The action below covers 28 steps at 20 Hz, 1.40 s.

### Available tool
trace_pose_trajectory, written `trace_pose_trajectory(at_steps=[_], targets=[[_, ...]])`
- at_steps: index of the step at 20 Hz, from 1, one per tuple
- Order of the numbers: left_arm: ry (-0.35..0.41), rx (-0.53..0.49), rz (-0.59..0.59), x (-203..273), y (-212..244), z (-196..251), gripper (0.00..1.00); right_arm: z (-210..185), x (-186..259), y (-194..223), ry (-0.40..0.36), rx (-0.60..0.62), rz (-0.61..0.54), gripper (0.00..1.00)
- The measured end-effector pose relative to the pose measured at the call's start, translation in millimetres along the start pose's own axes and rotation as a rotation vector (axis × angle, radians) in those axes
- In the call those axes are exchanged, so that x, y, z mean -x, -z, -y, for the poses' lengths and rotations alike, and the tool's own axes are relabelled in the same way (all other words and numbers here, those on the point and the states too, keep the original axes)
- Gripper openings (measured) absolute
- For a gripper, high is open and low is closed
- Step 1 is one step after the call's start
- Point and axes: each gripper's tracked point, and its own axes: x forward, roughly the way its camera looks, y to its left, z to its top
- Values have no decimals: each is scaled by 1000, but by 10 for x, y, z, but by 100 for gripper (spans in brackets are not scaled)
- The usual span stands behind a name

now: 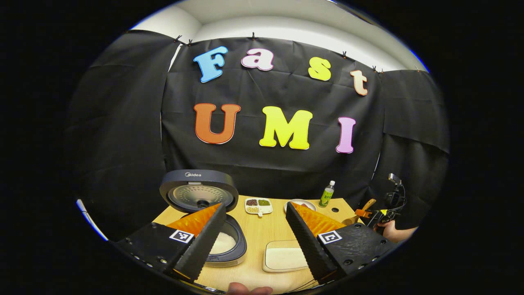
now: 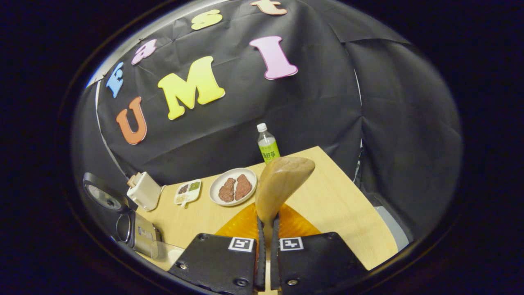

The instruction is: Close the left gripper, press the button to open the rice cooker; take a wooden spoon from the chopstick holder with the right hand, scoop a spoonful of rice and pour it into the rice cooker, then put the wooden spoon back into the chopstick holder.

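The left gripper [image 1: 256,217] has its jaws wide apart, holding nothing, above the wooden table [image 1: 258,233]. The rice cooker [image 1: 213,233] sits open just behind its left finger, which hides part of the pot; white rice shows inside. The raised lid [image 1: 198,190] reads "Midea". The right gripper [image 2: 268,229] is clamped on the wooden spoon [image 2: 280,184], whose handle is hidden between the fingers. Behind the spoon stands a green-labelled bottle [image 2: 267,144]; its writing is too small to read.
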Motion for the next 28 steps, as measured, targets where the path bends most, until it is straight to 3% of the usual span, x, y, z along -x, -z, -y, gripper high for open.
trace_pose_trajectory(at_steps=[6,7,8,12,13,16,18,22,23,24,25,28], targets=[[2,-5,-13,-155,-25,47,95,128,-334,366,22,-34,-44,13],[2,-6,-15,-168,-21,47,95,133,-363,403,27,-35,-47,8],[3,-6,-16,-180,-38,55,95,128,-376,423,25,-38,-47,15],[-3,-6,-13,-189,-61,20,95,66,-331,331,11,-27,-12,20],[-6,-5,-7,-186,-67,4,95,53,-294,302,13,-20,-5,27],[-5,10,20,-165,-148,-31,95,97,-171,156,49,8,32,67],[-12,-10,42,-156,-190,-92,95,104,-22,40,74,19,66,80],[-37,-1,68,-143,-282,-310,95,44,356,-224,87,36,126,81],[-40,9,81,-139,-320,-349,95,27,471,-310,95,53,151,75],[-44,15,94,-125,-350,-388,95,-12,583,-389,96,72,172,75],[-55,14,107,-129,-392,-432,95,-72,711,-458,98,90,193,99],[-62,5,148,-98,-554,-519,95,-318,1077,-644,87,138,246,100]])
